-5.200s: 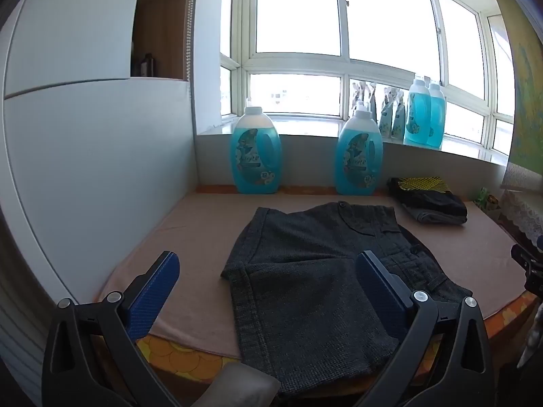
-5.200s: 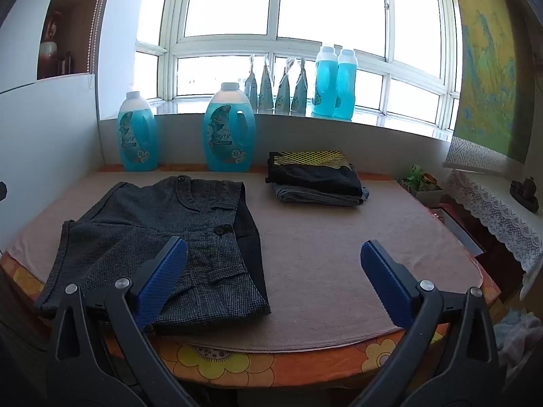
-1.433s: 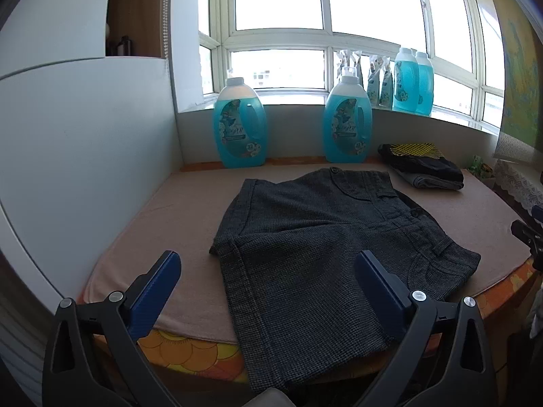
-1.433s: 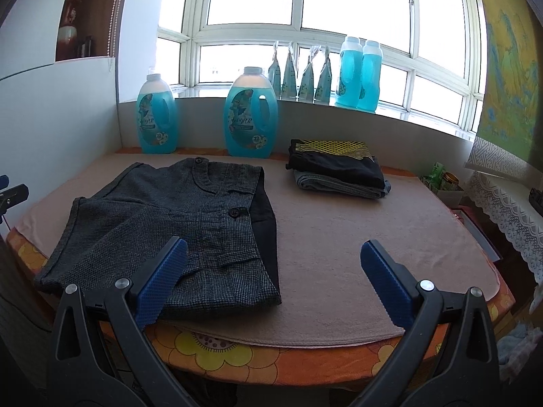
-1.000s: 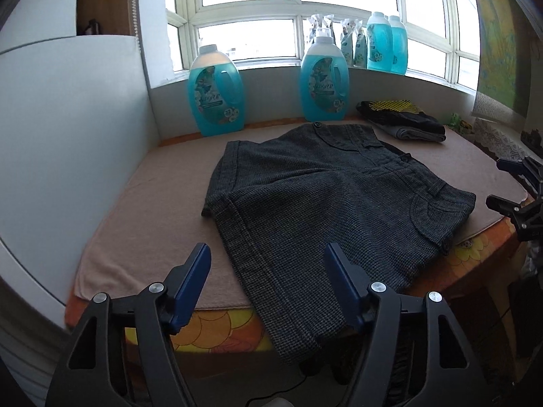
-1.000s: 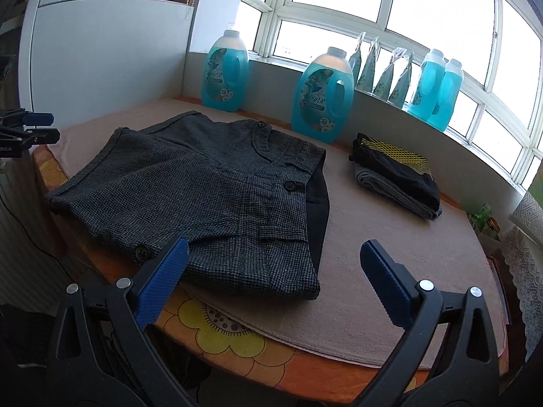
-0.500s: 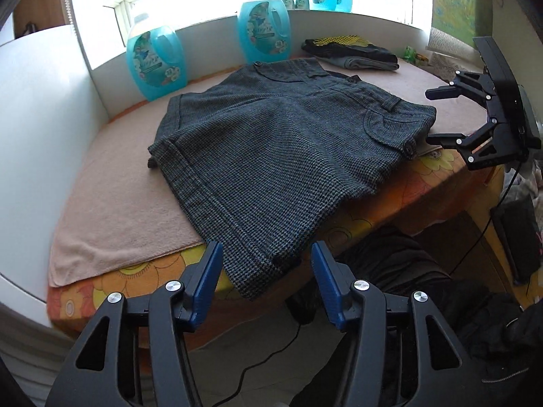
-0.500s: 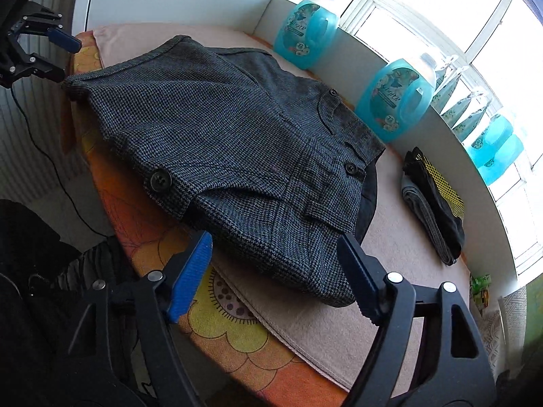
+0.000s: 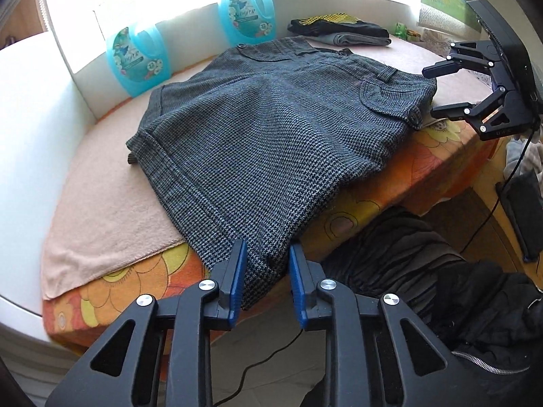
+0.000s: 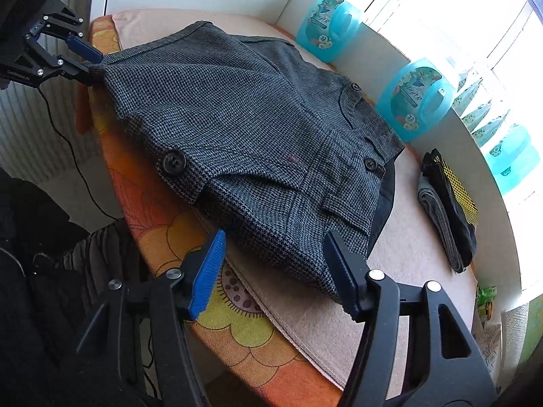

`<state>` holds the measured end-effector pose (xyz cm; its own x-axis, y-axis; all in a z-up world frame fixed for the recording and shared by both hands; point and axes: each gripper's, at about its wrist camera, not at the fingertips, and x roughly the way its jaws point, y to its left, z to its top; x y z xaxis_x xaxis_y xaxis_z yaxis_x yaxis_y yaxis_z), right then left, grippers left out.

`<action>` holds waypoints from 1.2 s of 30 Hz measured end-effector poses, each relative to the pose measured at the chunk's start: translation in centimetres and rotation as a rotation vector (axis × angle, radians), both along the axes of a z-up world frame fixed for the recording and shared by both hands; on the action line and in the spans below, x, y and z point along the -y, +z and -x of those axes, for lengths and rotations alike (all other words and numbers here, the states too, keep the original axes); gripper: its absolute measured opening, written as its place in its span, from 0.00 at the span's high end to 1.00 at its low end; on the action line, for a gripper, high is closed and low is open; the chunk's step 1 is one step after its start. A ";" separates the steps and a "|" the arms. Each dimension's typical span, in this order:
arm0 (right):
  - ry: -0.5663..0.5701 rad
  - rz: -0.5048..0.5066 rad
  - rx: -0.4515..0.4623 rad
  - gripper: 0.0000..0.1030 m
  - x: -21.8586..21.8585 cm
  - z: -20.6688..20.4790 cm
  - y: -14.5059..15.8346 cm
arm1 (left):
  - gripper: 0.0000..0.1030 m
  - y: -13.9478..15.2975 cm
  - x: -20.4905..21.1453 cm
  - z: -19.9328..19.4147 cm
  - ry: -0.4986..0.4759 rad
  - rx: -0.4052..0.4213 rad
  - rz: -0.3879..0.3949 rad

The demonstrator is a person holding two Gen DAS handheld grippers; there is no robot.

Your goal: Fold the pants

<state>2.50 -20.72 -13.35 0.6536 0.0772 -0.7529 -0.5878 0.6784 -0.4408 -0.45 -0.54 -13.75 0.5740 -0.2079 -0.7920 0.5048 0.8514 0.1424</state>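
**Gripping the hem corner while the waistband end waits**

Reaching from the bottom centre of the left wrist view, the left gripper [image 9: 264, 273] has its blue pads narrowed around the hem corner of the grey checked pants [image 9: 271, 129], which droops over the table's near edge. Cloth fills the gap between the pads; I cannot tell whether they are fully pinching it.

The pants lie flat on a beige towel [image 9: 101, 203] over the table, their long axis running from that hem at lower centre up to the waistband at upper right.

In the right wrist view, the right gripper [image 10: 276, 268] sits at lower centre, jaws wide apart, with the waistband corner of the pants [image 10: 254, 129] lying between them, not yet clamped. Each gripper is nearest its own end.
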 end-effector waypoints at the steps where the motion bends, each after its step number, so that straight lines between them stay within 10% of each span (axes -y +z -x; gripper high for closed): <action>1: 0.003 0.013 -0.002 0.39 -0.3 0.0 -0.2 | 0.82 0.0 0.0 -0.1 0.001 0.000 0.006; 8: 0.017 0.061 -0.017 0.42 -1.3 -0.1 -1.5 | 0.93 0.3 -0.2 -0.3 0.006 0.015 0.047; 13: -0.035 0.036 -0.018 0.83 -0.9 -0.8 -1.0 | 0.95 0.9 -0.6 -0.4 0.014 0.030 0.070; 36: -0.214 -0.060 0.273 0.90 -1.3 -9.1 8.1 | 0.98 9.4 -2.8 -9.6 0.128 0.323 0.203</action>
